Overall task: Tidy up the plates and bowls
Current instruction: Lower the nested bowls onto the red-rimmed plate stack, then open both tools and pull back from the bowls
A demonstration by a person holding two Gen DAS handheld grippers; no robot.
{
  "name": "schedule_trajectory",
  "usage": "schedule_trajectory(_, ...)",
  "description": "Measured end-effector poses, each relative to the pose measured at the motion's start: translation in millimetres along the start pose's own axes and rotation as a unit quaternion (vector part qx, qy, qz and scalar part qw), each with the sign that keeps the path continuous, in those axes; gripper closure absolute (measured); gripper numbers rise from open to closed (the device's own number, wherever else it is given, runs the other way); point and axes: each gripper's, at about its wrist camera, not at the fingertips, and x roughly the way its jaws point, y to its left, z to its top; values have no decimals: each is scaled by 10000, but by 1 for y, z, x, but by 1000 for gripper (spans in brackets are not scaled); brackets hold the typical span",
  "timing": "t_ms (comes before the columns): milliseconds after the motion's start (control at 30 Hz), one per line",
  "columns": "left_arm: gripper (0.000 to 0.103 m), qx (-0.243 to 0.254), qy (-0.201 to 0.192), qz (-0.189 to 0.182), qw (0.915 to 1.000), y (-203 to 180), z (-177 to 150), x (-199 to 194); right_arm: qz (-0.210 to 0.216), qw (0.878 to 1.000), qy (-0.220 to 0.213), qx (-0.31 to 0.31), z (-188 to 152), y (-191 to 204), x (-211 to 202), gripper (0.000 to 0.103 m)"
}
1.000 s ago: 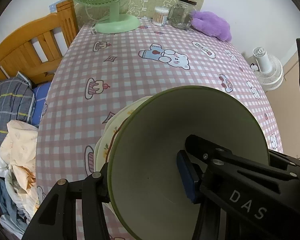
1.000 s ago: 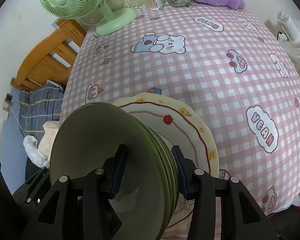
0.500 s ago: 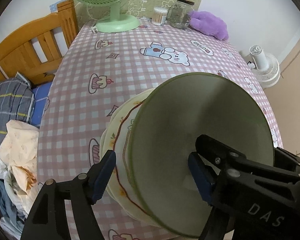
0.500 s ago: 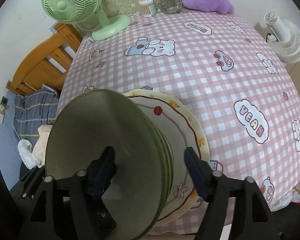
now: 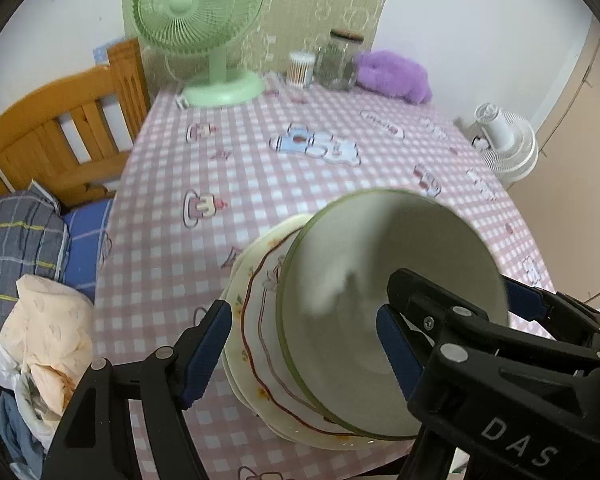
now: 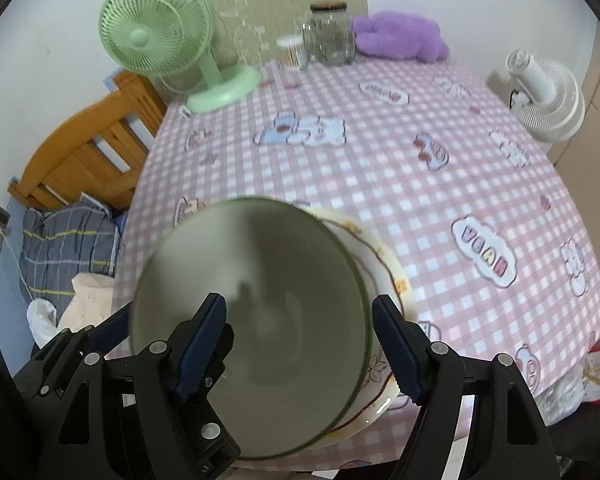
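Both tools let go, dish stack at near table edge
Table [image 5: 308, 184] ahead; plates [image 5: 256, 344] and green bowl [image 5: 380, 312] sit between the spread pads of left tool [image 5: 302, 354] and right tool [image 6: 300, 344], untouched. Risk: a pad clips the bowl rim on pullback, stack slides off the edge.

**A bedroom in a home**

A table [image 5: 260, 184] with a pink checked cloth stands close against a wooden bed frame [image 5: 60, 140] at nine o'clock, with a striped blanket [image 5: 16, 240] and loose clothes [image 5: 48, 340] beside it. At twelve o'clock are a green desk fan [image 5: 204, 32], a glass jar [image 5: 338, 60] and a purple soft toy [image 5: 396, 76]. A white fan [image 5: 508, 148] is at two o'clock.
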Motion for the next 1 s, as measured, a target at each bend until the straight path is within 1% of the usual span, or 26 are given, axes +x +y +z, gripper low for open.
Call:
schedule_trajectory(100, 26, -33, -190, 8, 9998, -4, 2, -9, 38, 9997, -231, -62, 1, 0, -14, 25)
schedule_trajectory(200, 26, -80, -408, 122, 9991, -9, 1, -20, 85, 9989, -444, -129, 2, -3, -27, 25)
schedule_trajectory(333, 24, -152, -830, 264, 9961, -18, -4, -34, 185, 9970, -713, -246, 1, -13, -43, 25)
schedule_trajectory(367, 22, -154, -1024, 384, 9939, -23, -7, -39, 212, 9963, -788, -284, 0, -17, -47, 25)
schedule_trajectory(433, 16, -218, -1235, 586, 9904, -30, -12, -47, 237, 9947, -929, -366, 0, -26, -56, 25)
schedule_trajectory(533, 14, -415, -1380, 673, 9873, -36, -18, -52, 289, 9922, -1118, -465, -3, -41, -67, 25)
schedule_trajectory(667, 12, -611, -1462, 838, 9838, -50, -31, -57, 251, 9900, -1271, -564, -11, -65, -80, 25)
schedule_trajectory(733, 9, -670, -1550, 959, 9810, -59, -41, -58, 254, 9885, -1368, -589, -17, -79, -87, 22)
schedule_trajectory(900, 8, -841, -1714, 1014, 9764, -76, -62, -56, 84, 9837, -1627, -765, -35, -111, -98, 21)
schedule_trajectory(1000, 8, -784, -1812, 1074, 9744, -92, -74, -54, -20, 9811, -1744, -843, -48, -130, -100, 21)
